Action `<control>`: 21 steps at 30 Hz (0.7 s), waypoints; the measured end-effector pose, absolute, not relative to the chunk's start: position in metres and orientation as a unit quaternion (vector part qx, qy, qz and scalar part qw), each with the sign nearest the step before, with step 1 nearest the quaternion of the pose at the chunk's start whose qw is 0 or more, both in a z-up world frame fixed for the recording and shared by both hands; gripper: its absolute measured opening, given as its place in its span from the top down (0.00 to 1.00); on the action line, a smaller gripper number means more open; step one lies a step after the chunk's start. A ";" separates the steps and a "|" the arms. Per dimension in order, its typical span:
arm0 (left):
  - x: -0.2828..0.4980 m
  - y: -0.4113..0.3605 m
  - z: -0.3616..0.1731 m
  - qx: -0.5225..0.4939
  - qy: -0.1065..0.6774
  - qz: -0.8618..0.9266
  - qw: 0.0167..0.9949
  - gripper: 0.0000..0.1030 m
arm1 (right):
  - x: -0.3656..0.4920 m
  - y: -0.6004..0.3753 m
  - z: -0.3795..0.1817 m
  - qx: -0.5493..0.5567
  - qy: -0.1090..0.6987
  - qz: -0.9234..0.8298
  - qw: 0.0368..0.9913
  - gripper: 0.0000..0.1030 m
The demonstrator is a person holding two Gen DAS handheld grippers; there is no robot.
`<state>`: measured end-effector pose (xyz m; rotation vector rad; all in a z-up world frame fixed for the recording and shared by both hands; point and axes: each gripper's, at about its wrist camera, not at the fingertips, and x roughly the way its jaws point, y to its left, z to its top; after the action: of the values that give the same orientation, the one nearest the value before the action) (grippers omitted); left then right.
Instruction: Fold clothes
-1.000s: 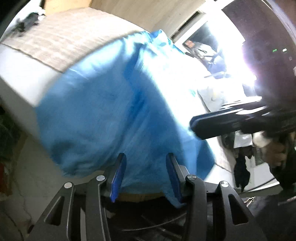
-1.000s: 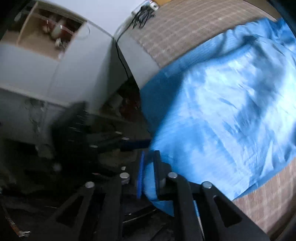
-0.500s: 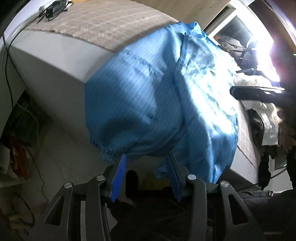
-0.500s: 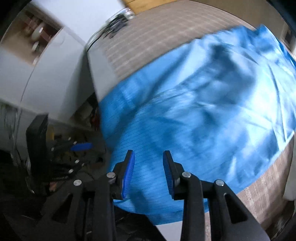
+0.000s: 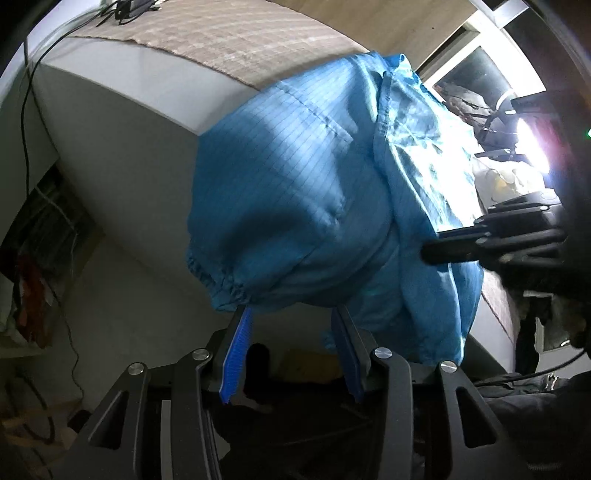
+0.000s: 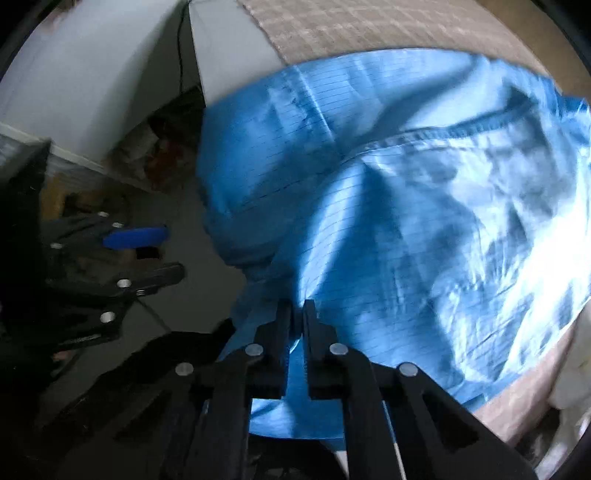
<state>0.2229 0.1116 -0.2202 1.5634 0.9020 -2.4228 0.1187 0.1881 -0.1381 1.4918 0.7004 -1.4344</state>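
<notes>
A blue pinstriped garment point(image 5: 314, 192) lies on the table point(image 5: 229, 37) and hangs over its white side, with a gathered elastic cuff point(image 5: 218, 280) at the lower left. My left gripper point(image 5: 291, 315) is open just under the hanging hem, and nothing is between its fingers. Further right in this view, my right gripper point(image 5: 454, 245) pinches the garment's edge. In the right wrist view my right gripper point(image 6: 295, 310) is shut on a fold of the garment point(image 6: 406, 206) where it hangs off the table point(image 6: 369, 26). My left gripper point(image 6: 147, 254) stands open off to the left.
A checked beige cloth covers the table top. Cables and an adapter point(image 5: 129, 5) sit at its far corner, and one cable point(image 5: 27, 110) hangs down the side. White fabric point(image 6: 569, 376) lies at the right. Clutter point(image 6: 159, 147) fills the space beside the table.
My right gripper was shut a second ago, opened, and is now shut on a fold of the garment. My left gripper stayed open and dropped back below the hanging hem.
</notes>
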 end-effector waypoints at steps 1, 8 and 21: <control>0.222 0.113 -0.220 0.518 0.296 -0.801 0.057 0.59 | 0.116 0.190 -0.138 0.609 0.281 -0.582 0.461 0.97; 0.210 0.122 -0.222 0.529 0.277 -0.802 0.029 0.59 | 0.086 0.222 -0.104 0.645 0.095 -0.541 0.531 0.98; 0.207 0.153 -0.197 0.517 0.229 -0.825 0.005 0.59 | 0.094 0.217 -0.136 0.637 0.184 -0.545 0.514 0.81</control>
<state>0.2069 0.1534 -0.1966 1.6185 0.7177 -2.5833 0.0942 0.2167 -0.1359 1.5312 0.4426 -1.3097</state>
